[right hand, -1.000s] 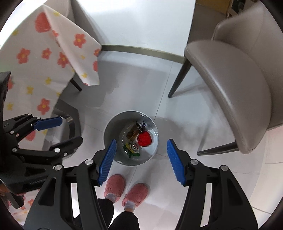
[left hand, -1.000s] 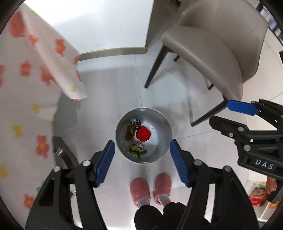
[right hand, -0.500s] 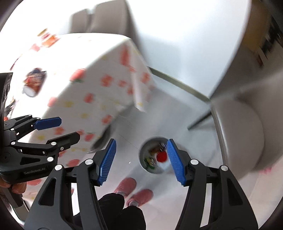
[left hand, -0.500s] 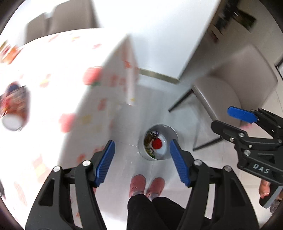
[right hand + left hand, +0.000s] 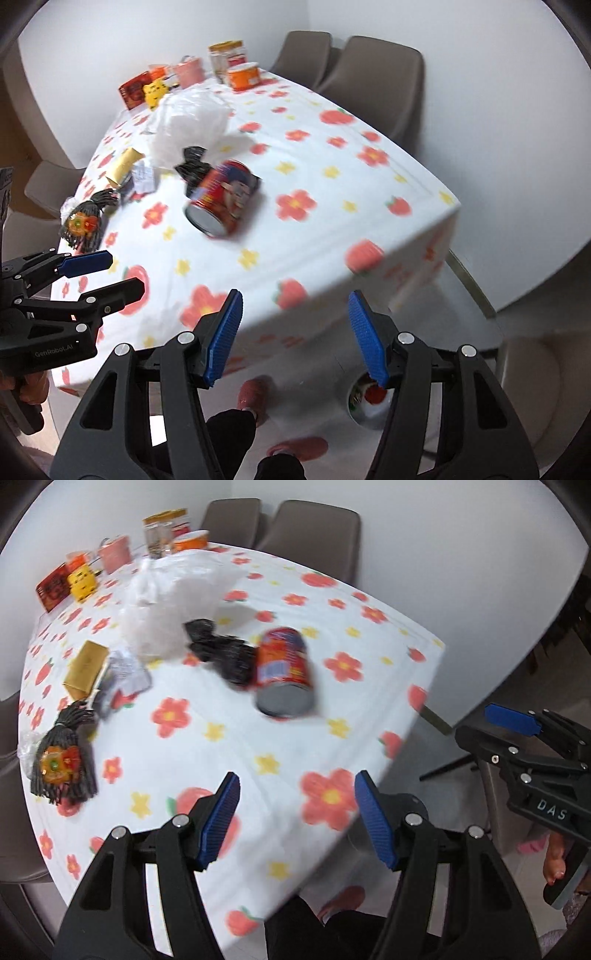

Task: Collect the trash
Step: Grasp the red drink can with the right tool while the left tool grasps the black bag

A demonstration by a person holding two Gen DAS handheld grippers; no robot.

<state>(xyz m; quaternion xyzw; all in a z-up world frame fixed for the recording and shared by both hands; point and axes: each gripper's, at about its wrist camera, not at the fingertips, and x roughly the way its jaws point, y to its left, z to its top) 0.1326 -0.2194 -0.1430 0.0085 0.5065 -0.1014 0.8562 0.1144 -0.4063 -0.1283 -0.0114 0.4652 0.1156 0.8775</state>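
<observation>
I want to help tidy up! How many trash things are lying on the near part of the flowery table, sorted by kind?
Cans: 1, the red can
Boxes: 1, the gold box
Plastic bags: 2, the clear bag and the black bag
Wrappers: 2, the black fringed wrapper and the silver wrapper
Total: 6

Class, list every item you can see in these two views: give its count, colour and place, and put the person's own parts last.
tablecloth: 1, white with red and yellow flowers, over the table
can: 1, red, lying on its side mid-table
black crumpled wrapper: 1, behind the can
clear plastic bag: 1, whitish, behind the wrapper
gold box: 1, left side of table
black fringed snack wrapper: 1, left edge
cups and jars: several, pink, orange, clear, far end
chairs: two grey-brown, behind the table
trash bin: 1, grey, on the floor
slippers: 2, pink
left hand-held gripper: open
right hand-held gripper: open
</observation>
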